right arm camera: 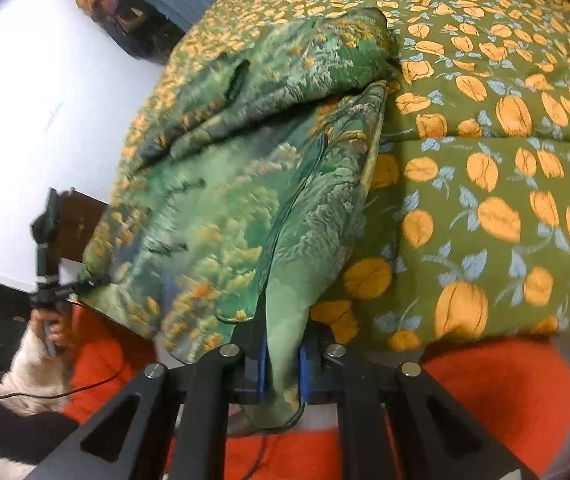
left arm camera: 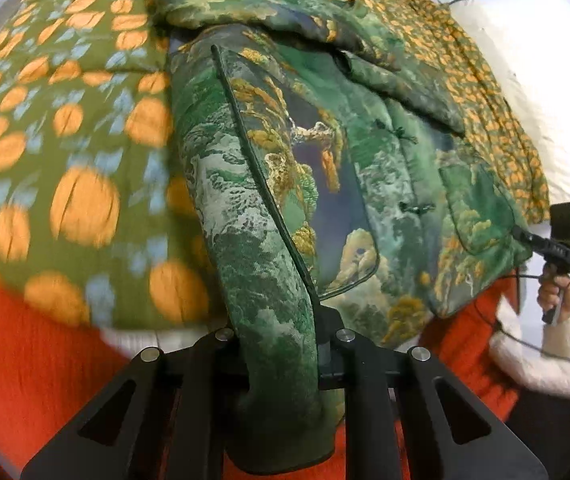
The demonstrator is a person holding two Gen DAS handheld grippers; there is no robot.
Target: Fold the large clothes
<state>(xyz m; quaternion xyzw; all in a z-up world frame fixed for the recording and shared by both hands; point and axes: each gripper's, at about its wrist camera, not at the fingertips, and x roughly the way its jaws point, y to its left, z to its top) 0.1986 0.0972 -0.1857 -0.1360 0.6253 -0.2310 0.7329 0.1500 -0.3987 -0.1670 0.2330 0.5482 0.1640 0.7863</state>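
Note:
A large green brocade jacket (left arm camera: 365, 160) with a landscape print and knot buttons lies on a bed, partly folded, a sleeve laid across its top. My left gripper (left arm camera: 281, 344) is shut on the jacket's hem edge, which drapes down between its fingers. My right gripper (right arm camera: 281, 364) is shut on another hem corner of the same jacket (right arm camera: 221, 200), cloth pinched between its blue pads (right arm camera: 262, 372). Each gripper shows at the far side of the other's view: the right (left arm camera: 557, 248), the left (right arm camera: 49, 272).
The bed wears a green quilt with orange fruit print (left arm camera: 53, 128), also in the right wrist view (right arm camera: 505, 160). An orange-red blanket (right arm camera: 497, 392) hangs along the near edge. A white wall (right arm camera: 25, 120) and a dark bag (right arm camera: 125, 16) lie beyond the bed.

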